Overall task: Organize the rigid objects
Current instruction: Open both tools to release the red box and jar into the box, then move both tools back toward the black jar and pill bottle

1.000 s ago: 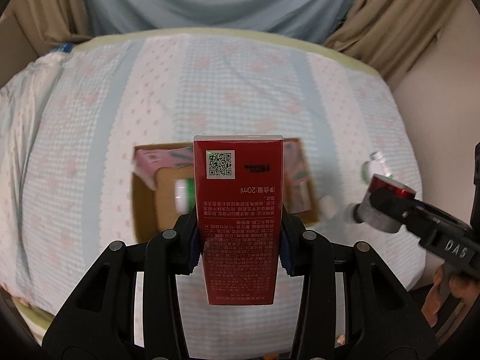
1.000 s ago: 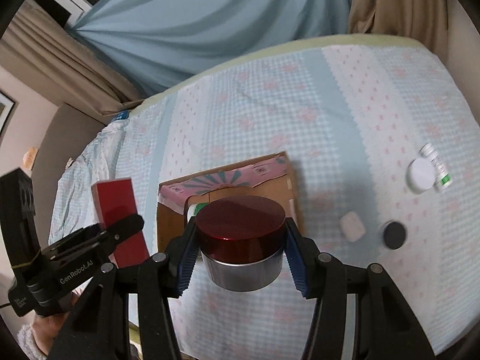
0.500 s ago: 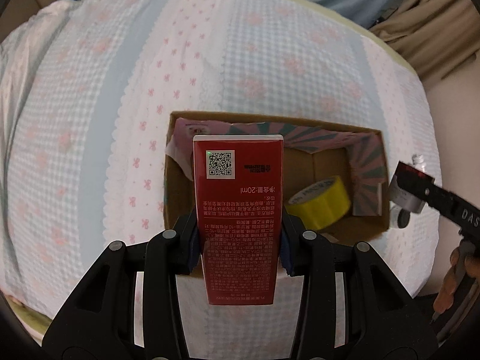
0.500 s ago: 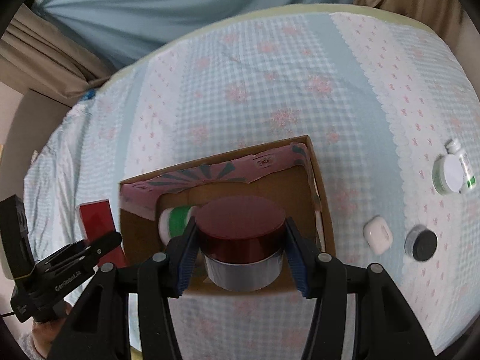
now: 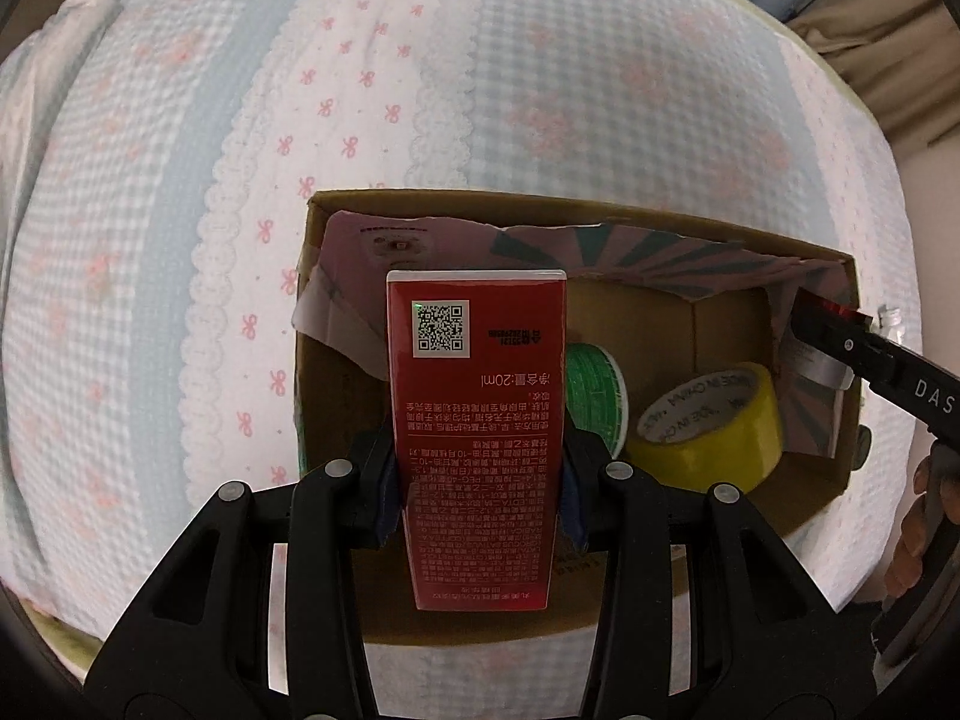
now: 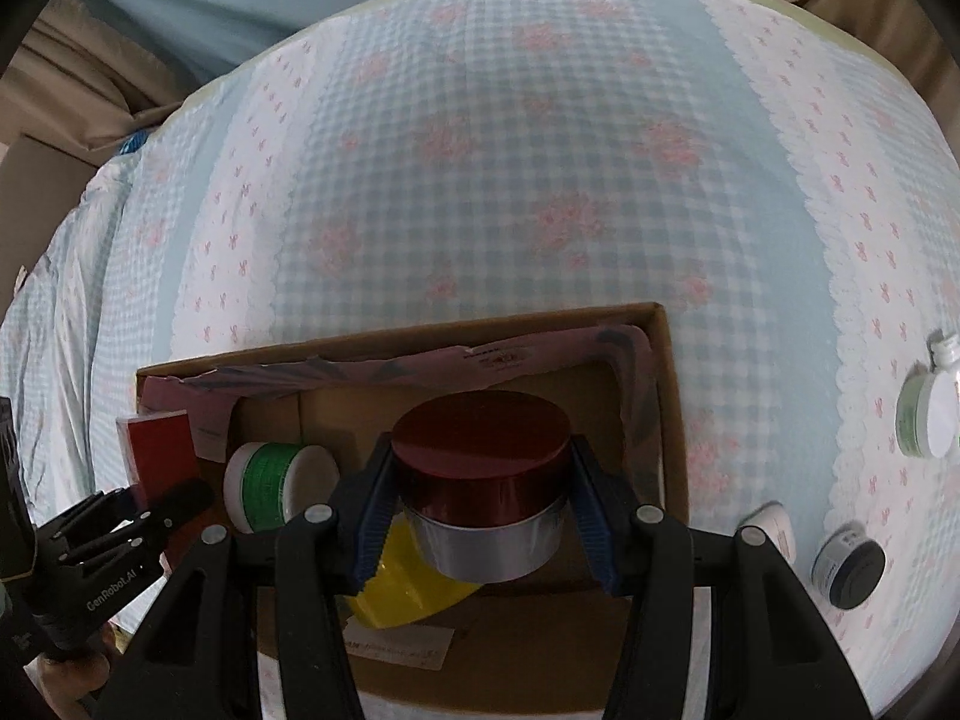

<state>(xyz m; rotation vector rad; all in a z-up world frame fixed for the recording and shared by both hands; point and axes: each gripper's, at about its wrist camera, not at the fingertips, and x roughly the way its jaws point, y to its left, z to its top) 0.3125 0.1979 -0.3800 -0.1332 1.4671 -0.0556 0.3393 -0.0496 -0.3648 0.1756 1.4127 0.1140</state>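
Observation:
My left gripper [image 5: 477,495] is shut on a tall red carton [image 5: 477,420] with a QR code, held over the left end of an open cardboard box [image 5: 837,474]. The right gripper [image 6: 483,516] is shut on a round jar with a dark red lid [image 6: 480,450] and silver body, above the box's [image 6: 666,396] right part. Inside the box lie a yellow tape roll [image 5: 708,426] and a white jar with a green label [image 6: 273,486]. In the left wrist view the right gripper's finger with the jar [image 5: 822,336] shows at the box's right wall.
The box sits on a bed with a checked blue, white and pink cover [image 6: 510,180]. On the cover to the right lie a white-lidded jar [image 6: 930,414], a small bottle [image 6: 948,351], a black-lidded pot [image 6: 849,564] and a small white case [image 6: 771,525]. Curtains hang behind the bed.
Both grippers have come down and in over the box, which now looks much larger. The red carton and the red-lidded jar stay gripped. The box's contents came into view.

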